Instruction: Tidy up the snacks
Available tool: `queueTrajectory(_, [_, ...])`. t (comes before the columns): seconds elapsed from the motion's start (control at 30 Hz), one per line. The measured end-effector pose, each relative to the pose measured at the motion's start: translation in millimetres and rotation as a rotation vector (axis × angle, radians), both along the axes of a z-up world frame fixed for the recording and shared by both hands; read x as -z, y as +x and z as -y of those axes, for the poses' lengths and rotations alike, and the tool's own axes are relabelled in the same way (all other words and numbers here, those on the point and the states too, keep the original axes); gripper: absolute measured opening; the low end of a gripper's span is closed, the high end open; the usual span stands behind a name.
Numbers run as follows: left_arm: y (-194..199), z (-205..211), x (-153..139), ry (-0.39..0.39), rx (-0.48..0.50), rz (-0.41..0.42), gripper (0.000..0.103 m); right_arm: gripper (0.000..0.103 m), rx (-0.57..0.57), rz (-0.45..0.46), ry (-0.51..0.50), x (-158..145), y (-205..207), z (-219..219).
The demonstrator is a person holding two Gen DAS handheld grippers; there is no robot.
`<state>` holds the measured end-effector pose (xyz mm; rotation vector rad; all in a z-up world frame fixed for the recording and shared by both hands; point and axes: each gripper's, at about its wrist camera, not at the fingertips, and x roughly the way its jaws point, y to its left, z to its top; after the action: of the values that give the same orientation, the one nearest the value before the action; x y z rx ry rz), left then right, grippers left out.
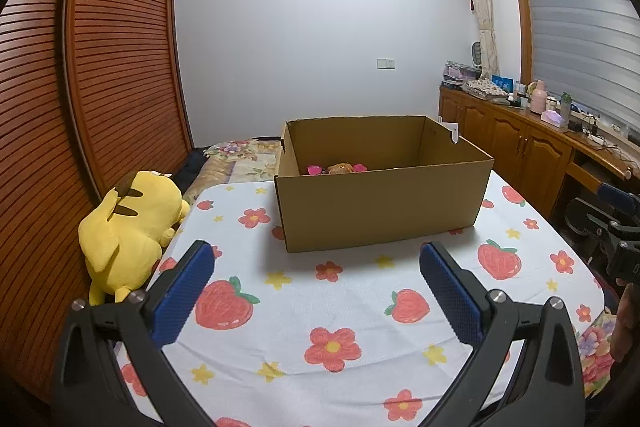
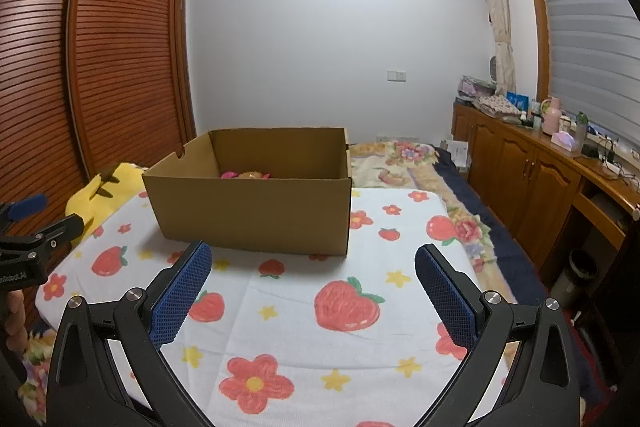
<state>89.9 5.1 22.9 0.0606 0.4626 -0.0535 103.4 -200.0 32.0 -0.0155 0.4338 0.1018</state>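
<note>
An open cardboard box [image 1: 380, 203] stands on a white cloth with strawberries and flowers [image 1: 320, 307]. Pink and orange snack packets [image 1: 338, 169] lie at its bottom, mostly hidden by the near wall. The box also shows in the right wrist view [image 2: 256, 211] with the packets [image 2: 246, 175] inside. My left gripper [image 1: 316, 255] is open and empty, held over the cloth in front of the box. My right gripper [image 2: 312, 255] is open and empty, also in front of the box. The right gripper's body shows at the left view's right edge [image 1: 616, 227], and the left gripper's at the right view's left edge [image 2: 28, 247].
A yellow plush toy [image 1: 128, 227] lies at the cloth's left edge beside a slatted wooden wardrobe [image 1: 100, 67]. A floral bedspread [image 2: 400, 159] lies behind the box. Wooden cabinets [image 2: 532, 179] with clutter on top run along the right wall under the window.
</note>
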Motion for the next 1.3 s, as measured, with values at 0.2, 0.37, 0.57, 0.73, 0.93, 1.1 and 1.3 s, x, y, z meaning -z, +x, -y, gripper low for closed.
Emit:
queueTrajectory(0.2, [-0.7, -0.5, -0.1, 0.0, 0.0, 0.0, 0.103, 0.103, 0.0, 0.0, 0.0, 0.0, -0.2, 0.1])
queueTrajectory(0.37, [-1.4, -0.4, -0.7, -0.001, 0.001, 0.002, 0.103, 0.103, 0.001, 0.0, 0.001, 0.1, -0.1, 0.3])
queueTrajectory(0.57, [-2.6, 0.5, -2.1, -0.002, 0.004, 0.003, 0.103, 0.103, 0.001, 0.001, 0.001, -0.4, -0.3, 0.0])
queueTrajectory(0.73, [-3.2, 1.1, -3.5, -0.002, 0.006, 0.006, 0.103, 0.103, 0.001, 0.0, 0.001, -1.2, 0.0, -0.4])
queueTrajectory(0.93, [-4.0, 1.7, -4.1, -0.001, 0.007, 0.008, 0.103, 0.103, 0.0, 0.0, 0.003, -1.5, -0.1, -0.5])
queueTrajectory(1.1, [-5.0, 2.9, -6.1, 0.0, 0.008, 0.009, 0.103, 0.103, 0.001, 0.001, 0.004, -1.9, 0.2, -0.8])
queueTrajectory(1.3, [-4.8, 3.7, -6.4, -0.002, 0.009, 0.01, 0.103, 0.103, 0.0, 0.0, 0.006, -2.7, 0.1, -1.1])
